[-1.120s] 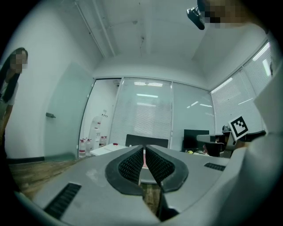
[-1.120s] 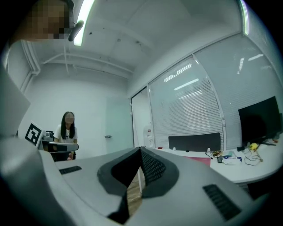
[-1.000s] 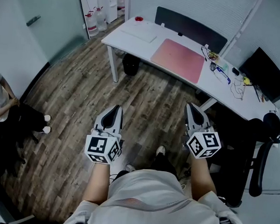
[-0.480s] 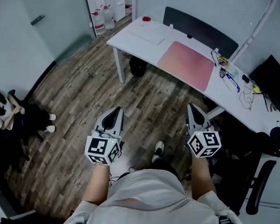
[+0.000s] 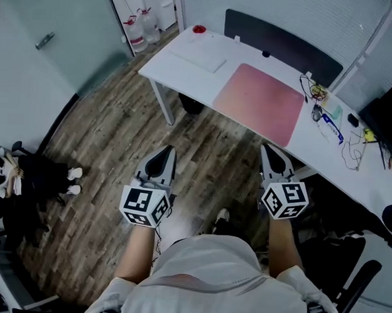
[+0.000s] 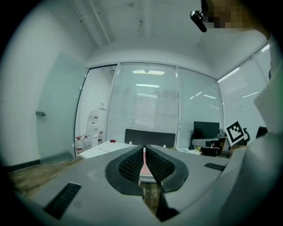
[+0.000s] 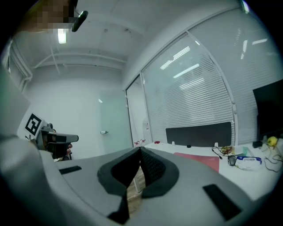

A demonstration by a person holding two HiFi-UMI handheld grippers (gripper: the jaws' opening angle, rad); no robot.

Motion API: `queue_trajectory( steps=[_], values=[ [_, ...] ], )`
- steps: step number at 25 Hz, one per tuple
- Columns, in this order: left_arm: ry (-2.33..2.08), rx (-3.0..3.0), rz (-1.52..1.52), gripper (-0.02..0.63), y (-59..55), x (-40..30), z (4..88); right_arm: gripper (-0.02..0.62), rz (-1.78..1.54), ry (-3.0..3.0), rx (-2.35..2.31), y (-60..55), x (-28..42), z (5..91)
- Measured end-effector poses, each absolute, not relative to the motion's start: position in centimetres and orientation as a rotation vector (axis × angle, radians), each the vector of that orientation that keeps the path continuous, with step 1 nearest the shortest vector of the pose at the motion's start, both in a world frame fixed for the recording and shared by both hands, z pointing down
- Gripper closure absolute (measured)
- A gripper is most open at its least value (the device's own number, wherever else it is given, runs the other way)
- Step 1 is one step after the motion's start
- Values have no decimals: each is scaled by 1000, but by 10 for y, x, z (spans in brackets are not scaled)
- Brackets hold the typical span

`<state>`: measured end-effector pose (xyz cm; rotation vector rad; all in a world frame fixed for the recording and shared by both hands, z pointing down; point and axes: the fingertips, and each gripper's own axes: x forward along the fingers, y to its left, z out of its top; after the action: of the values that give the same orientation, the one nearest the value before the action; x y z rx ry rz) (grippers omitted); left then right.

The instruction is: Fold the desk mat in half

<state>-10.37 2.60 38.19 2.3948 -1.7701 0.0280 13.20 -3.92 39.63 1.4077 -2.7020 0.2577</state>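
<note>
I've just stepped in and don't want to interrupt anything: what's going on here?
A person stands on the wooden floor, short of the white desk, with a claw in each hand. The left claw and the right claw are both shut and empty, pointing toward the desk. The pink desk mat lies flat and unfolded on the desk. Neither claw touches it, so the folding has not yet begun.

Wood floor [image 5: 118, 134], white desk [image 5: 189, 59] (glass partition [image 6: 146, 106]) — bright.
</note>
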Motion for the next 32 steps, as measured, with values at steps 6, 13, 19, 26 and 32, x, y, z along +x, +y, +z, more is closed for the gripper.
queue_trajectory(
  steps=[6,13,19,26,32],
  values=[
    [-1773,2346,67,581,-42,-74,398,545,321,-2684,1346,-115,163,417],
    [-1724,2327,78,581,-107,-77,418,545,341,-2641,1329,-174,152,434],
    [-1588,2404,25,581,-176,-98,430,545,318,-2545,1419,-217,129,439],
    [-1426,2513,16,581,-264,-143,429,545,290,-2441,1519,-275,69,439],
    [-1324,2495,28,581,-297,-172,449,543,301,-2334,1522,-300,33,462]
  ],
)
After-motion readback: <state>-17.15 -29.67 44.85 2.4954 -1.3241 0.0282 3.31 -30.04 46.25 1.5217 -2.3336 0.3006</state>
